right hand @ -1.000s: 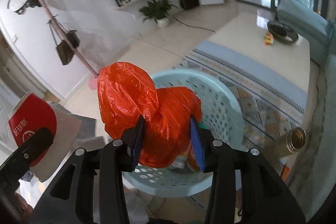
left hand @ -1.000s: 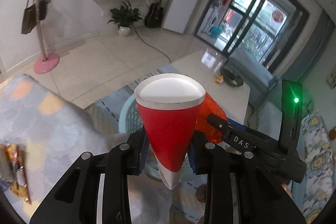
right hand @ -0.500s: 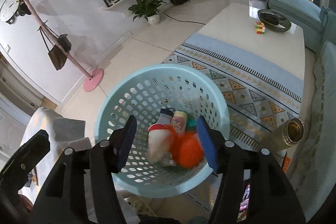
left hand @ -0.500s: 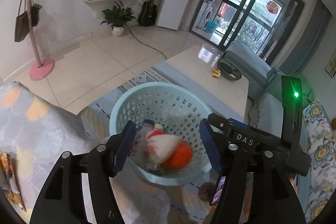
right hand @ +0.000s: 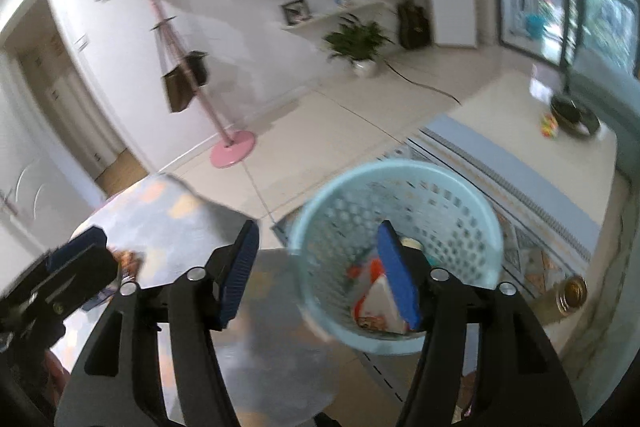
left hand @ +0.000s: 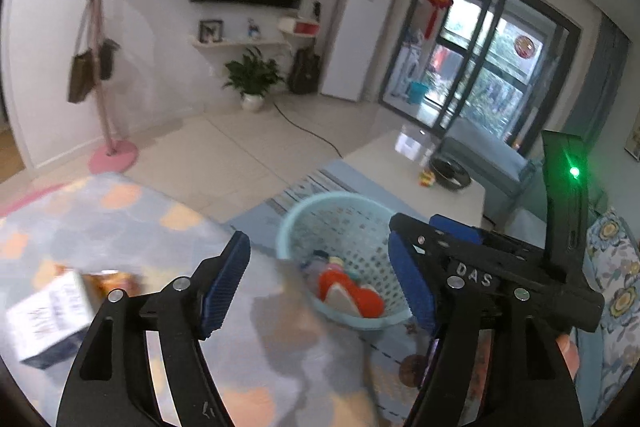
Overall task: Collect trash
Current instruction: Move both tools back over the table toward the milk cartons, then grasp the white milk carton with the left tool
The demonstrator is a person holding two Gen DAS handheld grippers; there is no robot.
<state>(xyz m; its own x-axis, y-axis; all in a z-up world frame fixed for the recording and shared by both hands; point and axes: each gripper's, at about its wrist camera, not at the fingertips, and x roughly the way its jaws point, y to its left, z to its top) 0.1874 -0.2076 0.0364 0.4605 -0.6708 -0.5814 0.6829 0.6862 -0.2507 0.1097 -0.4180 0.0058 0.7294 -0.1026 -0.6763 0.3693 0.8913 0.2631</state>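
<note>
starting at the left of the left wrist view, a white box (left hand: 48,315) is lying on the patterned cloth (left hand: 132,227) at about nine o'clock from the left gripper (left hand: 316,287), with an orange snack wrapper (left hand: 114,281) touching its far side; both are blurred, so i cannot tell how the box's long axis is running. the left gripper is standing wide apart and holding nothing. moving right, the pale blue basket (left hand: 288,227) is sitting on the rug at about one o'clock, with the red paper cup (left hand: 340,291) and the orange bag (left hand: 374,303) lying inside it. the right gripper (right hand: 316,275) is likewise spread and empty, hanging over the near rim of the basket (right hand: 400,167), which is filling its one-o'clock side. in that view the left gripper (right hand: 60,279) is showing at nine o'clock, right beside the wrapper (right hand: 130,261). judging by this, the remaining trash is lying to the left of both tools, and the left hand is much the nearer, so the next reach is probably its job.
</note>
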